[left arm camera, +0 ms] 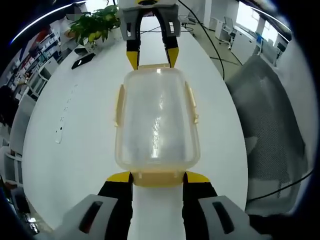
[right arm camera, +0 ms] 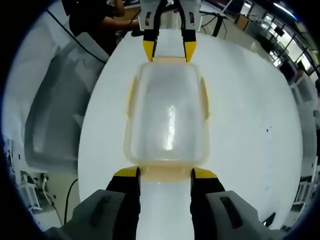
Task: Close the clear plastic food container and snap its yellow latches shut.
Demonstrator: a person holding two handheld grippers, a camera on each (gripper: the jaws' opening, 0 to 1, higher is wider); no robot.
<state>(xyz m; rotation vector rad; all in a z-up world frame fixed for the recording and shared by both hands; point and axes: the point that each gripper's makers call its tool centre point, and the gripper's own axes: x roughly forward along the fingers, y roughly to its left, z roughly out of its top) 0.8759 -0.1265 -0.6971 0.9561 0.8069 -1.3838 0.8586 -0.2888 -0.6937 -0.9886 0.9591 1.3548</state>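
Clear plastic food container (left arm camera: 157, 120) resting lid-on upon the white worktop (left arm camera: 75, 145), about midway across its width, its long axis running straight from one pair of tongs to the other. Each short end faces one tool; the long sides carry yellow latches (left arm camera: 119, 106) that stand slightly outward from the walls, though whether they are snapped cannot be told.

Left tongs (left arm camera: 158, 177): jaws spread wide, their yellow tips flanking the near short end of the container and lying just beside its end latch (left arm camera: 158, 178); contact with the tab cannot be judged. Nothing is gripped between them.

Right tongs (right arm camera: 165, 173): jaws likewise parted, tips set either side of the opposite short end, just beside that end's yellow tab (right arm camera: 165, 172). In the left gripper view these tongs appear at the far end of the container, tips down at its rim.

Contents: the lid is cloudy with glare; nothing can be made out inside.

Surroundings: a potted plant (left arm camera: 95, 24) and a dark flat object (left arm camera: 82, 60) near the far worktop edge; a grey chair (left arm camera: 270, 115) beside one long edge.
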